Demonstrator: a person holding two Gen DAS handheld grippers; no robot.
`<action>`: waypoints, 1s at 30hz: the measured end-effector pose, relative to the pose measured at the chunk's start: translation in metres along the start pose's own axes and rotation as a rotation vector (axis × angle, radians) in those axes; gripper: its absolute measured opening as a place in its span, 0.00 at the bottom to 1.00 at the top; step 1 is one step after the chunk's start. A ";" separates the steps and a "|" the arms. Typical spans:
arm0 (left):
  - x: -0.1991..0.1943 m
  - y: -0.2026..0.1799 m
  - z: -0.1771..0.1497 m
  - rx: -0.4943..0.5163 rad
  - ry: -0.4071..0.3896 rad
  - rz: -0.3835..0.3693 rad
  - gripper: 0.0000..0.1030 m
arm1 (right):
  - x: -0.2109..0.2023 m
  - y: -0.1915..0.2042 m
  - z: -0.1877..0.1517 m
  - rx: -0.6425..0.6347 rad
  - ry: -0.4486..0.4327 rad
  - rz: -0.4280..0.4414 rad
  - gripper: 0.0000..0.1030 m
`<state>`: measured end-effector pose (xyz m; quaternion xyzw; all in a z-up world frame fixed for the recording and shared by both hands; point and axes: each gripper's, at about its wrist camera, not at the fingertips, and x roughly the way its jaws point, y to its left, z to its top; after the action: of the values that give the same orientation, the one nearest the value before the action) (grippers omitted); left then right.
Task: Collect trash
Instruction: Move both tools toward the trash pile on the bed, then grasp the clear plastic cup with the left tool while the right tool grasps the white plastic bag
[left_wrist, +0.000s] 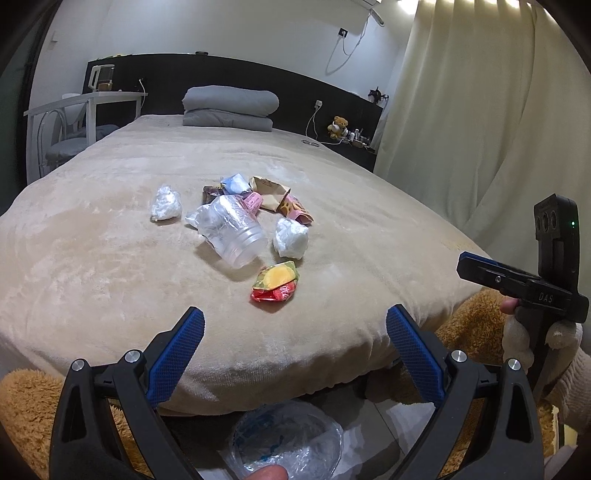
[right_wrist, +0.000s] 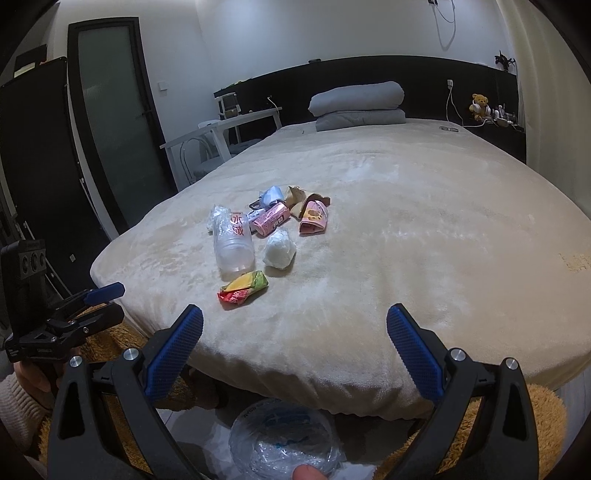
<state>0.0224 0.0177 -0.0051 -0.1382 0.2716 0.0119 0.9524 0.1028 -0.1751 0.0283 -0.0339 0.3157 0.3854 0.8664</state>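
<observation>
Left tool (left_wrist: 295, 328) and right tool (right_wrist: 294, 326) both spread, empty, short of trash pile mid-frame on bed (left_wrist: 92, 258); best start with nearest snack wrapper (left_wrist: 275, 282), pinch low, then drop in lined bin (left_wrist: 284, 439) bottom center.

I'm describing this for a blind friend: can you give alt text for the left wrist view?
Trash lies heaped on a beige bed: a clear plastic bottle, crumpled tissues and a colourful wrapper. The open left gripper hovers at the near edge.
</observation>
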 end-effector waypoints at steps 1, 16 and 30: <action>0.001 0.003 0.002 -0.015 0.000 0.002 0.94 | 0.002 -0.002 0.002 0.010 0.003 0.007 0.96; 0.040 0.042 0.036 -0.163 0.061 -0.050 0.94 | 0.073 -0.010 0.049 -0.011 0.076 0.100 0.96; 0.097 0.088 0.065 -0.375 0.158 -0.171 0.93 | 0.151 -0.017 0.077 0.045 0.206 0.188 0.95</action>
<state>0.1296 0.1147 -0.0256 -0.3358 0.3259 -0.0295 0.8833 0.2305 -0.0661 -0.0003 -0.0242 0.4130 0.4522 0.7901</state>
